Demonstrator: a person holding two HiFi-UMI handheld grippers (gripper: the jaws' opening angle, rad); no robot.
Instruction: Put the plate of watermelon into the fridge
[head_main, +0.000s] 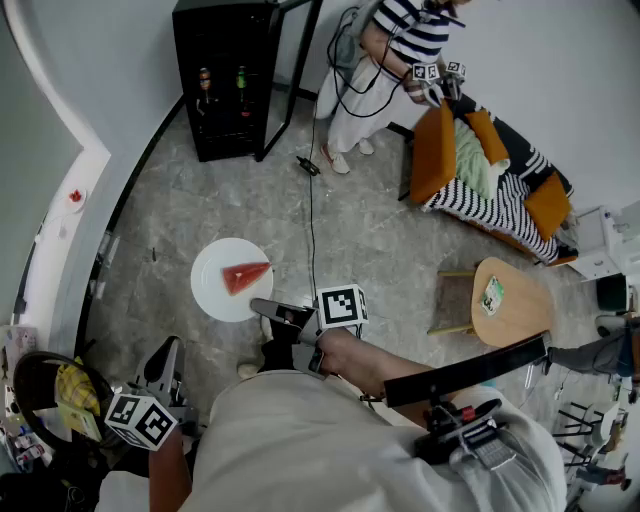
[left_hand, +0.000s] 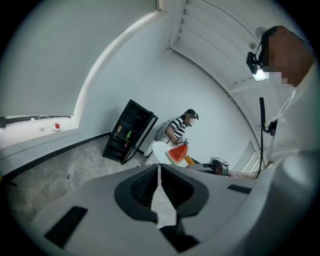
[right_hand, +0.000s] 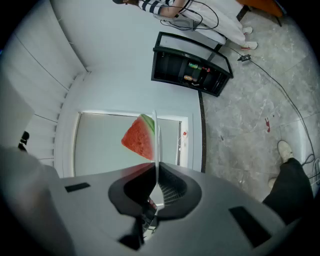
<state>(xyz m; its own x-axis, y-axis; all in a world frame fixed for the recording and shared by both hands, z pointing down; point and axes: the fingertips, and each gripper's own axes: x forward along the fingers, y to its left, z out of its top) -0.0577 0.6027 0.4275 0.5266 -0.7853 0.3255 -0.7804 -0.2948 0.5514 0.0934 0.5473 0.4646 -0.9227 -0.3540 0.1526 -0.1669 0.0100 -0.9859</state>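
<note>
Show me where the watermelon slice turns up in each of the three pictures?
Head view: the watermelon slice lies on the white plate, left of centre.
Left gripper view: small, just right of centre.
Right gripper view: near the centre, against the left side of the plate seen edge-on.
Shared landmark: the black fridge, at top left, centre left and top centre in turn.

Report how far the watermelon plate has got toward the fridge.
Done: the plate with its watermelon slice is off any surface, and the right gripper is shut on its rim. In hand: the plate is held level over the floor, well short of the black fridge, whose door stands open. Left: reach the fridge, set the plate on a shelf, and let go.
</note>
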